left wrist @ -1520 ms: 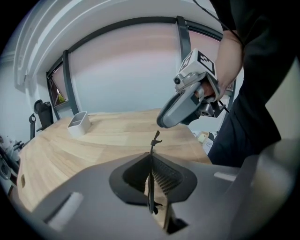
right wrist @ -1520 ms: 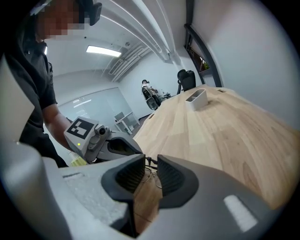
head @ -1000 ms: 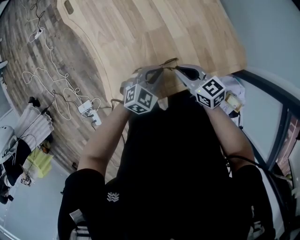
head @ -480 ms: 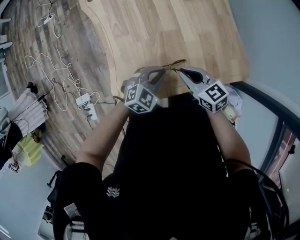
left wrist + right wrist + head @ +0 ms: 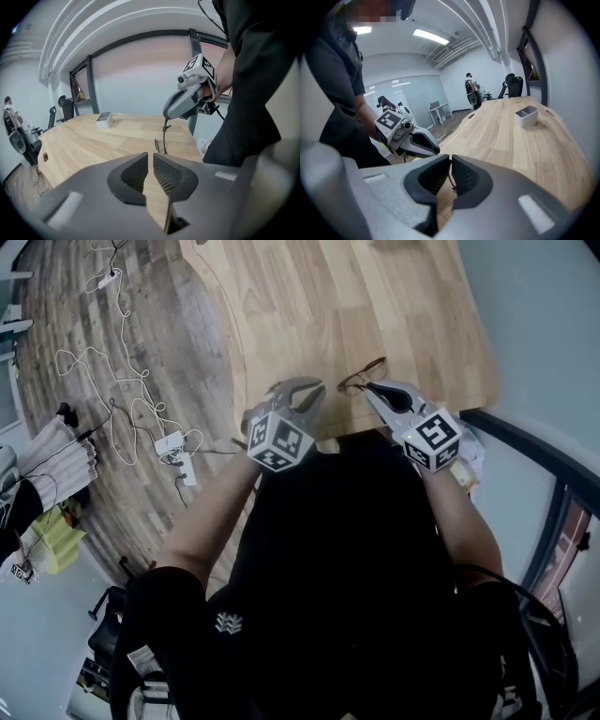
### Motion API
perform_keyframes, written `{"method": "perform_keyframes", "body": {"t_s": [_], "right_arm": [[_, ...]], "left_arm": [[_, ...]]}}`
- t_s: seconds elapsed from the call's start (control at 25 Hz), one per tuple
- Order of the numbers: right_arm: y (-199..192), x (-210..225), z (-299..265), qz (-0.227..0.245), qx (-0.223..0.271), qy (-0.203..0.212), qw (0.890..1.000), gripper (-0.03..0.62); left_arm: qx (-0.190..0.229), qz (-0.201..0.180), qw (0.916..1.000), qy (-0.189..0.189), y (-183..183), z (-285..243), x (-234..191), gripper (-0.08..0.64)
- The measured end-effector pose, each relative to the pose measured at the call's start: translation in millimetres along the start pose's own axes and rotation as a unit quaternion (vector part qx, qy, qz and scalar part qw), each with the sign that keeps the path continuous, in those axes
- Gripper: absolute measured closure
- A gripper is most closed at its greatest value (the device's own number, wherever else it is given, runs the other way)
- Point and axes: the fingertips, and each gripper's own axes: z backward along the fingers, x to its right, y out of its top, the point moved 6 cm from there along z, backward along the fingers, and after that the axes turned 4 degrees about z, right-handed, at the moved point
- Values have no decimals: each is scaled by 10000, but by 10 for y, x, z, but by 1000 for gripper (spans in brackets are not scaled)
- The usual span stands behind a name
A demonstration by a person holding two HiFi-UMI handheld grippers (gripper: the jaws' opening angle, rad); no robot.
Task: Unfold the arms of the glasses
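Note:
Thin dark wire-framed glasses [image 5: 364, 372] hang over the near edge of the wooden table [image 5: 375, 296]. My right gripper [image 5: 369, 386] is shut on them. The right gripper view shows a thin wire arm [image 5: 451, 180] pinched between the right gripper [image 5: 451, 159] pads. In the left gripper view the glasses [image 5: 161, 142] dangle below the right gripper [image 5: 169, 112]. My left gripper [image 5: 317, 390] is a short way left of the glasses and apart from them. The left gripper [image 5: 151, 155] jaws have just been opening and show a narrow gap with nothing in it.
A small white organiser tray [image 5: 104, 119] [image 5: 526, 116] stands far back on the table. Cables and a power strip [image 5: 171, 442] lie on the wood floor to the left. Office chairs and a person [image 5: 469, 88] are far across the room.
The left gripper has let go of the glasses, parted its jaws and drawn away to the left. The glasses stay with the right gripper, which has lifted slightly.

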Motion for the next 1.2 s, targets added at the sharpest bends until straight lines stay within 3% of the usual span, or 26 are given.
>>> {"method": "perform_keyframes", "body": {"t_s": [0.6,0.84,1.2], "right_arm": [[-42,-440,44,463,-151,-449,9978,574],[-59,-707,-12,974,-342,-453,9936,572],[-75,-912,-182,1108,-432,-260,9926,569]], "left_arm": [[289,-118,9995,-96,-85,344,61,518],[419,-227,9988,-109,-99,461,54,520],[453,-183,9987,-121,-180,488,27,520]]}}
